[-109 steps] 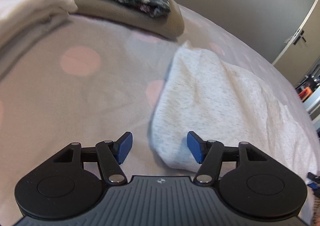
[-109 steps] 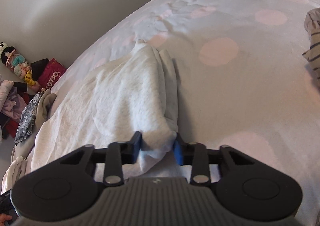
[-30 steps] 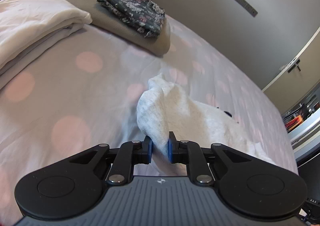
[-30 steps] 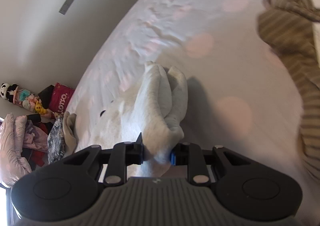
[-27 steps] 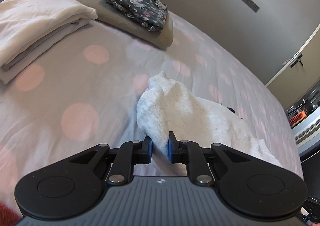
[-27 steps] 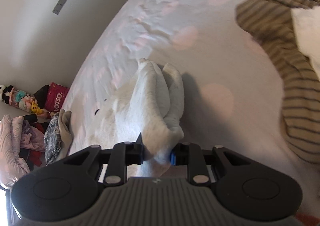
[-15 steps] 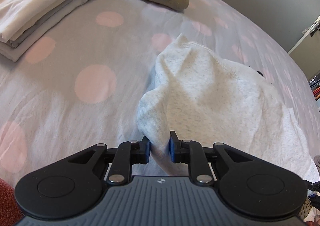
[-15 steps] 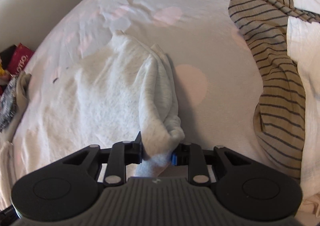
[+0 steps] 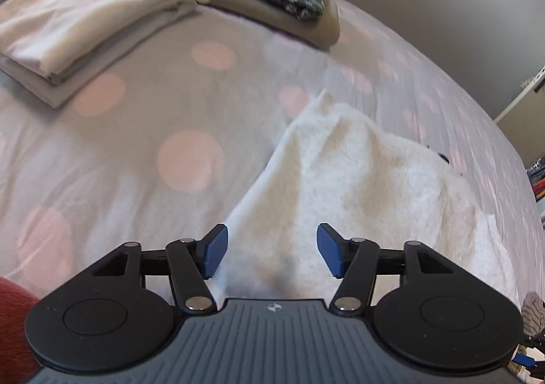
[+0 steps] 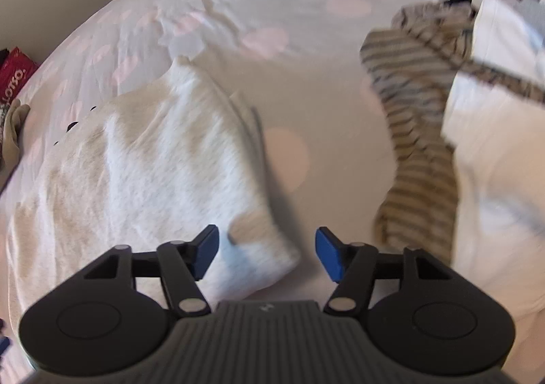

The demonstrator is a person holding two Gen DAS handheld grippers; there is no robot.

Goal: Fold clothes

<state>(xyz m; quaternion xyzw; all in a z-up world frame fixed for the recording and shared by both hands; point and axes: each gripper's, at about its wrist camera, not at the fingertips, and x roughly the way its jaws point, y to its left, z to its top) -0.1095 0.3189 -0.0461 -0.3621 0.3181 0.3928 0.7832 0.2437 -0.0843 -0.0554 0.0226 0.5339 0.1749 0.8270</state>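
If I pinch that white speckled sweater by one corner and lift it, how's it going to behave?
Probably floppy: the sweater lies in soft ridges and sags onto the bedsheet. Likely light, since it drapes loosely. Its doubled corner between the open right gripper may unfold when raised.

"LOTSO" partly readable on red bag [image 10: 15, 69].

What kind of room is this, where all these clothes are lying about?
Most likely a bedroom at home. The clothes lie on a bed with a pink-dotted sheet, folded piles sit at one side, and a striped top waits nearby.
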